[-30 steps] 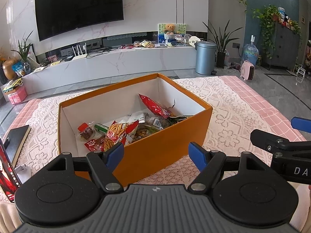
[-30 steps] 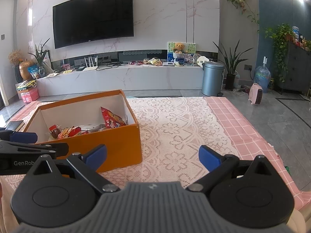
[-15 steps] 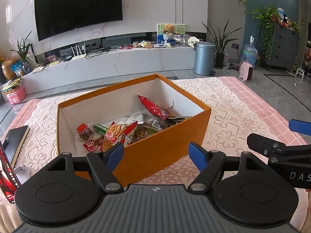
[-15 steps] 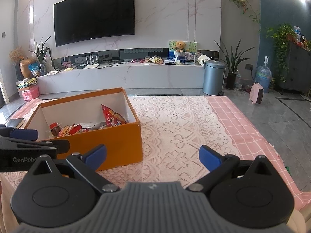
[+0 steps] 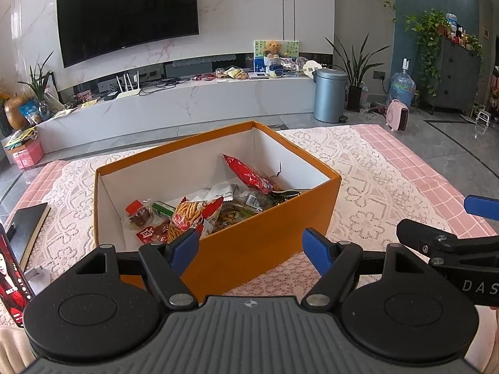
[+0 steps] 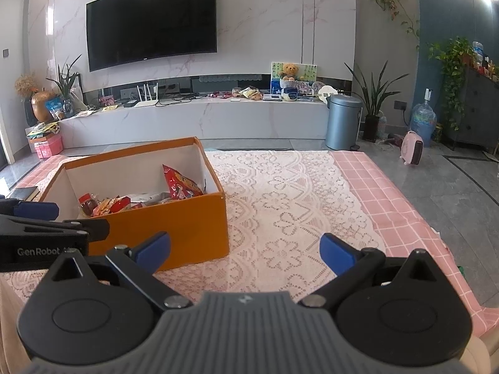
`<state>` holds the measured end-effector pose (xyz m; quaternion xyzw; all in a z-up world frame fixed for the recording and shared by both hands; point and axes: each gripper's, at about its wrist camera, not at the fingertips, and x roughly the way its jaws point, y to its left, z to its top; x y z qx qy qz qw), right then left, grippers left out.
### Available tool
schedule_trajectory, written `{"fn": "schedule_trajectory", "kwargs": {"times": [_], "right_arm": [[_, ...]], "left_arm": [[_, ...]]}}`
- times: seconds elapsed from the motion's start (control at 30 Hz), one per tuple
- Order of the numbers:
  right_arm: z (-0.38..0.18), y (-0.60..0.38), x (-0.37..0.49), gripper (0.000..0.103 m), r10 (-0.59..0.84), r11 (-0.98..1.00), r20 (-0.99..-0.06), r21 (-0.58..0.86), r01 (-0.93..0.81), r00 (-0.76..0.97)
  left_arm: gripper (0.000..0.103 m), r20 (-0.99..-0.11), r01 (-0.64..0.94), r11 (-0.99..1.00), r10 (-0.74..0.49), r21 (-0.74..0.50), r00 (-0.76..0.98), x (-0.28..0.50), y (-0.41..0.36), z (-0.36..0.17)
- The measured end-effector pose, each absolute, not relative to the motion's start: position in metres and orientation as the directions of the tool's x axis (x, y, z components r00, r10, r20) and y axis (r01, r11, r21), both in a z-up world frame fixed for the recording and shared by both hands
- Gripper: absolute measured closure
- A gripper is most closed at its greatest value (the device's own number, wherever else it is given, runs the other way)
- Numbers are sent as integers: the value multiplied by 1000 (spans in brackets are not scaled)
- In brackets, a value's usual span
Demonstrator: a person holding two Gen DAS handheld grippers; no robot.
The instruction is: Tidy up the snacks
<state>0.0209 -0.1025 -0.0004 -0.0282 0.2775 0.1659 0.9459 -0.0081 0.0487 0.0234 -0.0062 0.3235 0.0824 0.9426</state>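
An open orange box stands on the lace-covered table and holds several snack packets: a red bag leaning on the far wall, a fries-print packet and small red packs. The box also shows in the right wrist view, at the left. My left gripper is open and empty, held just before the box's near wall. My right gripper is open and empty, over the lace cloth to the right of the box.
A dark book and a red printed pack lie left of the box. The lace cloth over a pink checked cover spreads to the right. The table's right edge drops to a grey tiled floor.
Both grippers have drifted slightly; the box sits a little lower and nearer in the left view. Both stay open and empty.
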Motion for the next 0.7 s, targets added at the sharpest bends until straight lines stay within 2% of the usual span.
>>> {"fn": "schedule_trajectory", "kwargs": {"times": [0.7], "right_arm": [[-3,-102,21,4,301,941,-541,36,-336,785]], "left_arm": [[15,-606,-150,987,153,57,781,-9,48,24]]}}
